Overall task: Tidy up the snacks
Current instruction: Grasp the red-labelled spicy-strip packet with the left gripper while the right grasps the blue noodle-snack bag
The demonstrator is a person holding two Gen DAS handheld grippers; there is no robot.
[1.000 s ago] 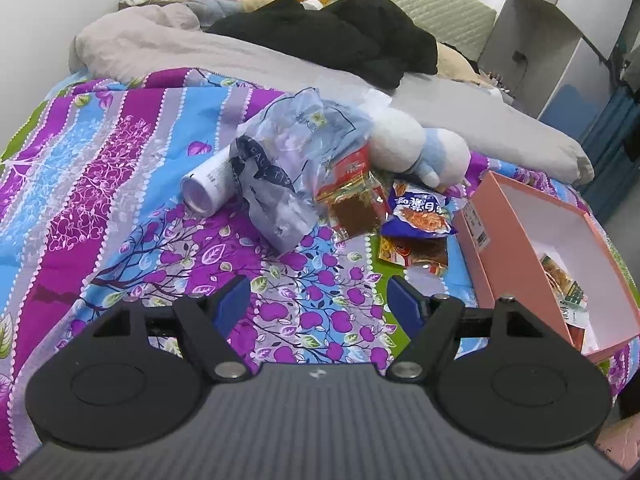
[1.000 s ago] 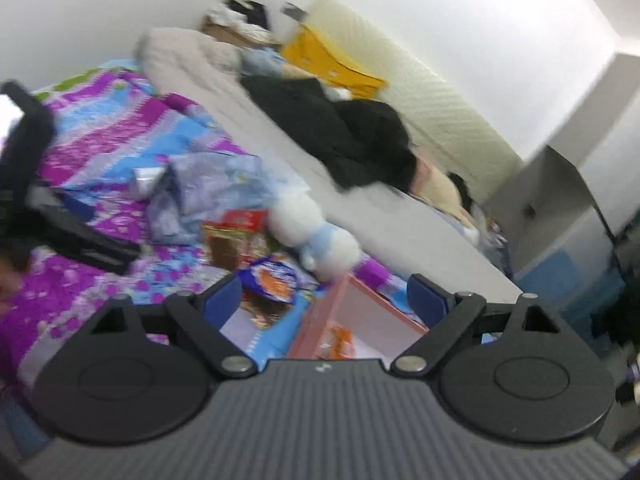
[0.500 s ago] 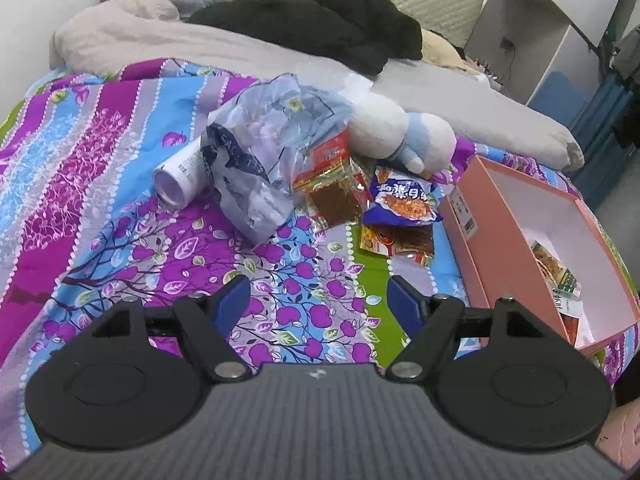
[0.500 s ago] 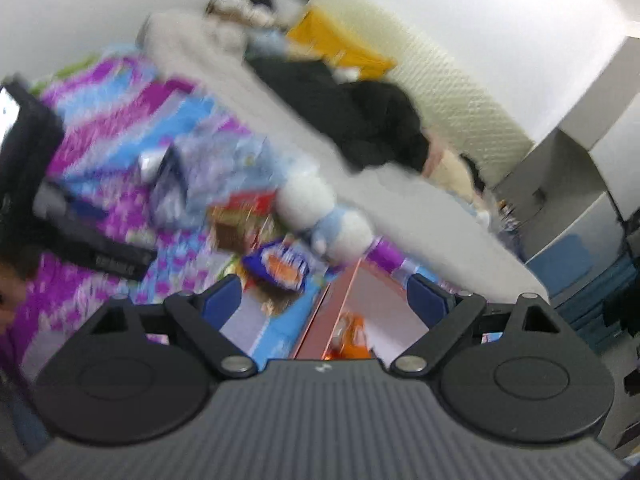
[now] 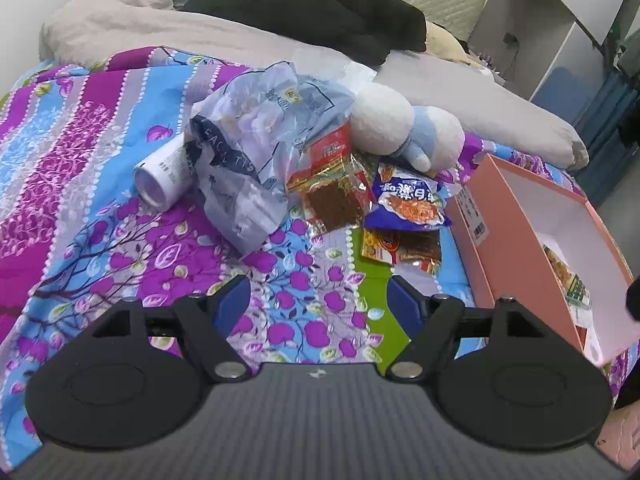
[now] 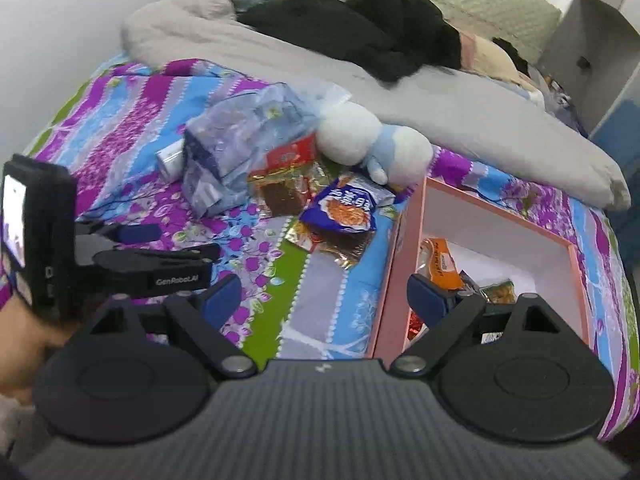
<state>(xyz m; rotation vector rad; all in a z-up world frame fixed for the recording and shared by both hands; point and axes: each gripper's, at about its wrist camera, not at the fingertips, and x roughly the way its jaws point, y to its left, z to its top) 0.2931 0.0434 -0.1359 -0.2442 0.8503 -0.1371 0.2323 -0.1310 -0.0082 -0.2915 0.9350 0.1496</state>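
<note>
Both grippers, left gripper point(image 5: 319, 299) and right gripper point(image 6: 325, 295), hang released and empty; blue snack bag point(image 5: 408, 203) sits at 1 o'clock, pink box point(image 6: 401, 240) at 3.

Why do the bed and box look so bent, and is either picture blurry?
Both views bulge from a fisheye lens. Left wrist: sharp, evenly lit; the box bows near the edge. Right wrist: a little softer, most on the black clothes; the blue packet still shows clearly; no glare or hard shadows.
</note>
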